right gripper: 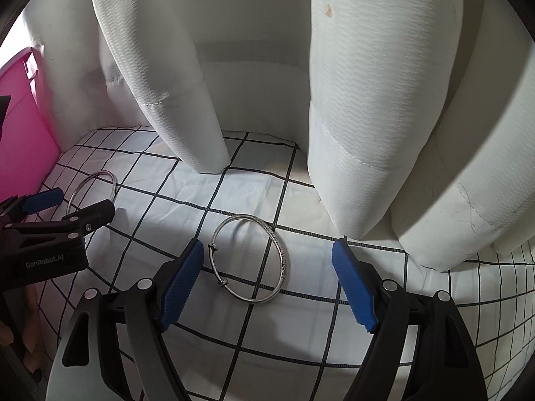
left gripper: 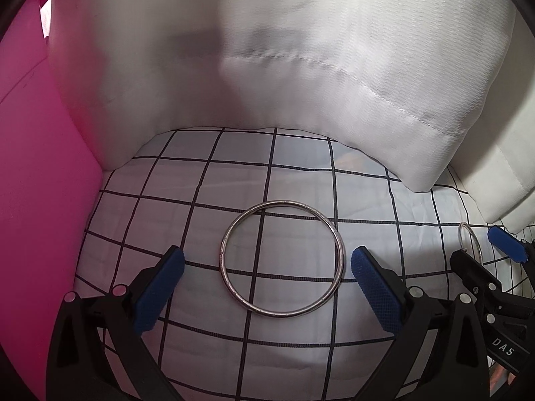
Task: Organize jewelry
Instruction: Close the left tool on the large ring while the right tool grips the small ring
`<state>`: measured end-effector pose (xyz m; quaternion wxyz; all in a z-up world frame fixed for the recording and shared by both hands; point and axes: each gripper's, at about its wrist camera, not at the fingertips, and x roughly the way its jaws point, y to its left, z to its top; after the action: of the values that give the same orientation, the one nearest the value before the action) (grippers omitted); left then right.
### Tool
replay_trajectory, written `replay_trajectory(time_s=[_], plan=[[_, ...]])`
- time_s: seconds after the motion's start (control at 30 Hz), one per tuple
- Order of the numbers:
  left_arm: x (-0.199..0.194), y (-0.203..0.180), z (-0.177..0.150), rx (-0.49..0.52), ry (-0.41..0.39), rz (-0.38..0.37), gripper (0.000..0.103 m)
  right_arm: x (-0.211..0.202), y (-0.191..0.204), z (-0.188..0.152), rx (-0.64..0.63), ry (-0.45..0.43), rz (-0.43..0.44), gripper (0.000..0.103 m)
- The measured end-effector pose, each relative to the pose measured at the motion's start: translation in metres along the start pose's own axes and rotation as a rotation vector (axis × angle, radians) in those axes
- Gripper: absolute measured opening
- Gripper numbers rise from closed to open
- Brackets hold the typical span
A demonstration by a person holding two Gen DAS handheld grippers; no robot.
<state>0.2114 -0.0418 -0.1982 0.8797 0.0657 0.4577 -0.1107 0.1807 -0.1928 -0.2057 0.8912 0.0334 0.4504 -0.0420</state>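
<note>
Plainly the main risk lies in how thin and flat both pieces are: the plain silver bangle (left gripper: 282, 259) lies flat on the checked cloth (left gripper: 200, 180), between the blue pads of the left gripper (left gripper: 267, 260) but touching neither, and a flat ring of smooth metal is likely to skate sideways or flip up on edge if the pads close across it unevenly. The same holds on the other side, where the patterned bangle with two small beads (right gripper: 249, 258) rests on the cloth between the spread fingers of the right gripper (right gripper: 267, 255), nearer the left pad than the right; a close from there would probably push it before it seats. Soft cloth adds trouble, since a pad that comes down too low could pinch a fold of fabric along with the metal. The white curtain folds (right gripper: 354, 133) hang near the far side of both bangles and could snag a finger on a forward reach. Both grippers tilt steeply down toward the cloth, side by side and near enough that each shows in the other's view, so a sideways correction by one might knock the other. Both stand apart with nothing held. A pink bin (left gripper: 36, 183) stands at the left.
</note>
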Motion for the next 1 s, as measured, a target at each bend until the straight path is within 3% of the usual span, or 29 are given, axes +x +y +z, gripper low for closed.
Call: replay_trajectory(time_s=[0.2, 0.33, 0.37, 1.0], plan=[[-0.001, -0.002, -0.009, 0.006, -0.014, -0.006, 0.095, -0.008, -0.003, -0.01, 0.0, -0.002, 0.005, 0.072], [-0.008, -0.008, -0.015, 0.026, -0.025, -0.014, 0.077, -0.01, 0.012, -0.012, -0.032, -0.012, 0.022, 0.045], [-0.011, -0.01, -0.016, 0.034, -0.025, -0.021, 0.07, -0.01, 0.015, -0.012, -0.042, -0.014, 0.021, 0.043], [-0.049, 0.007, -0.044, -0.011, -0.029, -0.058, 0.069, -0.037, 0.014, -0.034, 0.036, -0.026, 0.082, 0.043]])
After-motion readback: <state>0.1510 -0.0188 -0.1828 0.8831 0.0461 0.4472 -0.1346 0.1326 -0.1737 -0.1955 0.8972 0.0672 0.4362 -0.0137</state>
